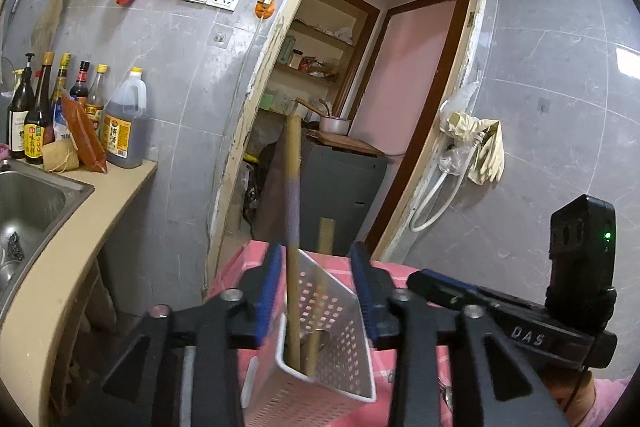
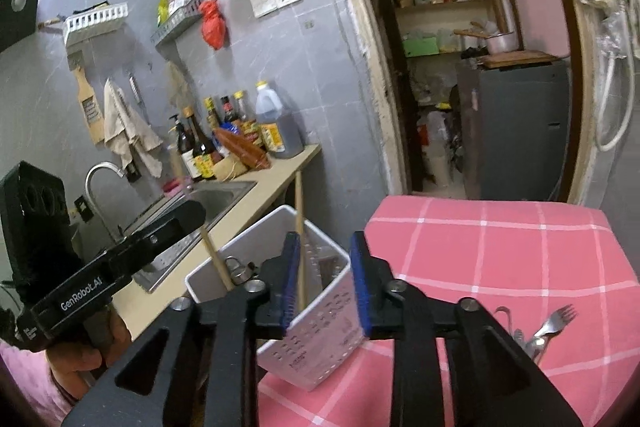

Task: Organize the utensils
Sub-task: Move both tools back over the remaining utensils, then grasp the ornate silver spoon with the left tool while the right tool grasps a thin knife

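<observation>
A white perforated utensil basket (image 1: pixel 332 339) stands tilted on the pink checked tablecloth (image 2: pixel 500 247). Two wooden handles rise from it: a long one with a purple band (image 1: pixel 292 195) and a shorter one (image 1: pixel 326 235). My left gripper (image 1: pixel 316 287) is open, its blue pads on either side of the basket's rim and the long handle, and not pressing on them. My right gripper (image 2: pixel 326 279) is open too, straddling a corner of the basket (image 2: pixel 320 339) with a wooden handle (image 2: pixel 299 227) just inside its left pad. A fork and other metal cutlery (image 2: pixel 556 323) lie on the cloth at the right.
A steel sink (image 1: pixel 24 195) sits in the beige counter (image 1: pixel 120 183) to the left, with sauce bottles (image 1: pixel 80 107) at its back. Behind the table an open doorway shows a grey cabinet (image 2: pixel 520 131) and shelves. A person's hand in a pink sleeve holds each gripper.
</observation>
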The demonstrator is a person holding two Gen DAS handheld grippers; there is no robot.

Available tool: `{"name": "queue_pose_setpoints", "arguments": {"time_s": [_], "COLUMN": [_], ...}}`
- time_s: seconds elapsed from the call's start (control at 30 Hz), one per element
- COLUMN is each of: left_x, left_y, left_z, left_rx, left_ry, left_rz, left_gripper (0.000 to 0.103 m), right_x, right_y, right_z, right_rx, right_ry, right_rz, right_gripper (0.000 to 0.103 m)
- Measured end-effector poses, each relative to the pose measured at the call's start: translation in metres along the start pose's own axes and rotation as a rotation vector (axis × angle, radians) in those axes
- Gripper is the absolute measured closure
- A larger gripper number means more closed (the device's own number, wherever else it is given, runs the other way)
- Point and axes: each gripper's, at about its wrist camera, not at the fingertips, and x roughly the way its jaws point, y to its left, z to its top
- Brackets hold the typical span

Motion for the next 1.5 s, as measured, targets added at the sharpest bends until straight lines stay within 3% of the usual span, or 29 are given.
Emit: {"name": "queue_pose_setpoints", "arguments": {"time_s": [0.13,0.2,0.37,0.53,0.63,0.67,0.8,1.2,1.5], "left_x": [0.001,0.001,-0.004,-0.008,-0.011,-0.011,-0.010,0.009,0.054], "left_y": [-0.005,-0.008,-0.019,-0.041,-0.057,-0.062,-0.085,-0.145,-0.157], "left_z": [-0.001,-0.001,0.000,0.000,-0.003,-0.004,-0.014,-0.053,-0.103], "left_rx": [0.008,0.007,0.003,0.050,0.087,0.096,0.136,0.191,0.176], "left_ry": [0.012,0.012,-0.021,-0.046,-0.071,-0.074,-0.079,-0.053,0.107], "left_rz": [0.006,0.012,0.056,0.125,0.166,0.174,0.203,0.168,0.153], "left_gripper": [0.055,0.050,0.025,0.007,0.001,0.000,0.000,0.000,0.000], "right_x": [-0.016,-0.025,-0.052,-0.084,-0.101,-0.106,-0.123,-0.151,-0.122], "right_y": [-0.010,-0.014,-0.030,-0.048,-0.061,-0.065,-0.083,-0.139,-0.198], "right_z": [0.002,0.003,0.007,0.007,0.003,0.001,-0.006,-0.035,-0.074], "right_rx": [0.024,0.033,0.044,0.045,0.036,0.034,0.022,0.003,0.075], "right_ry": [-0.040,-0.067,-0.141,-0.218,-0.240,-0.240,-0.243,-0.239,-0.114], "right_rz": [-0.040,-0.065,-0.146,-0.244,-0.291,-0.304,-0.357,-0.415,-0.379], "right_gripper": [0.065,0.052,0.030,0.008,0.006,0.002,0.001,0.001,0.001]}}
